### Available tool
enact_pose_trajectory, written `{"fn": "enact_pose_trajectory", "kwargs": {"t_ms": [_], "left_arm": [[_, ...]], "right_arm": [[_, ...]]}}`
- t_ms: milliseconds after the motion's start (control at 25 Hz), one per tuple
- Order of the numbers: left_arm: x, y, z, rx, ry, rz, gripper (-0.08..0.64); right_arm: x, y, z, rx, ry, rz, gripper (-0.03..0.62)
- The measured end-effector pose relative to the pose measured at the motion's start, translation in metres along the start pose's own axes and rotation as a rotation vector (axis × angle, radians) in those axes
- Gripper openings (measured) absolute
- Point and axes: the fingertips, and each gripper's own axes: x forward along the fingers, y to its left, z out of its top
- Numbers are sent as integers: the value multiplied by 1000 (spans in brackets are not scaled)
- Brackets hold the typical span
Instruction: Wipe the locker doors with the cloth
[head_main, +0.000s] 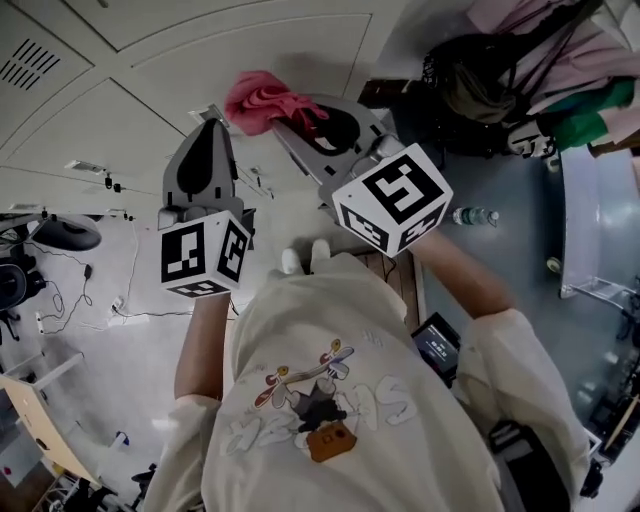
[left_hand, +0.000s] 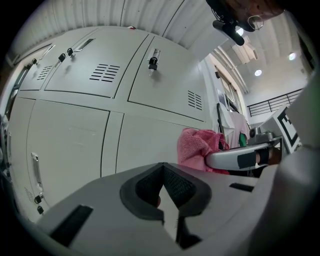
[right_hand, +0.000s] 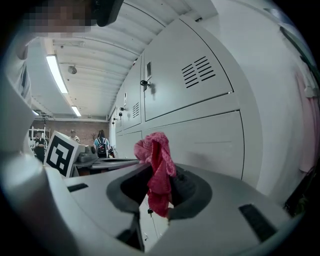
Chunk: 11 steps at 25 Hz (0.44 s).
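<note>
A pink cloth (head_main: 262, 98) is bunched in my right gripper (head_main: 292, 112), which is shut on it and held close to the white locker doors (head_main: 150, 90). In the right gripper view the cloth (right_hand: 158, 167) sticks up from between the jaws, just short of a lower locker door (right_hand: 210, 142). My left gripper (head_main: 211, 128) is raised beside it on the left, shut with nothing in it. The left gripper view shows its jaws (left_hand: 163, 175) together, facing the locker doors (left_hand: 75, 140), with the cloth (left_hand: 198, 148) to the right.
Lockers carry vents and small padlocks (left_hand: 153, 63). Clothes and a dark bag (head_main: 500, 70) hang to the right of the lockers. A water bottle (head_main: 474, 216) lies on the grey floor, and a light shelf (head_main: 595, 220) stands at far right. Cables and a stool (head_main: 60, 232) are at left.
</note>
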Motion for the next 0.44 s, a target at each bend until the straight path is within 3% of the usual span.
{"fn": "enact_pose_trajectory", "kwargs": {"t_ms": [440], "left_arm": [[1, -18, -4, -24, 12, -26, 6]], "right_arm": [[-7, 7, -4, 3, 34, 28, 101]]}}
